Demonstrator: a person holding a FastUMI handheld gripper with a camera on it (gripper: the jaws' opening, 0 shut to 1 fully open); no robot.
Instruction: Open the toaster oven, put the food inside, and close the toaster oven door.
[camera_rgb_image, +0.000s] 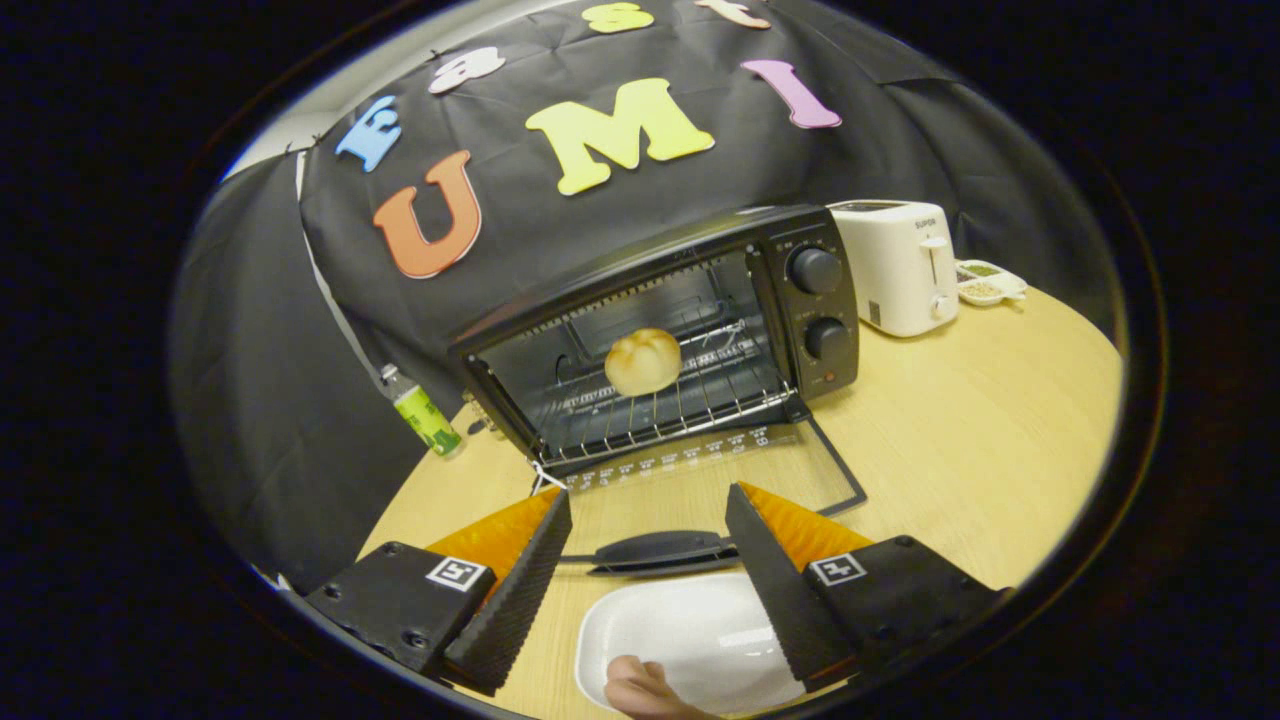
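Note:
The black toaster oven (800, 300) stands on the wooden table beyond my fingers, its glass door (700, 470) folded down flat toward me. A round bread roll (642, 361) rests on the wire rack inside the oven. The door's black handle (660, 550) lies between my two fingers, near their tips. My gripper (648, 502) is open, its fingers apart on either side of the handle and touching nothing. Below the handle, between the finger bases, sits an empty white dish (690, 640).
A white pop-up toaster (900, 265) stands right of the oven, with a small dish of grains (985, 282) behind it. A green-labelled bottle (425, 412) stands left of the oven. A person's fingertip (640, 690) touches the white dish. Bare tabletop (980, 450) stretches to the right.

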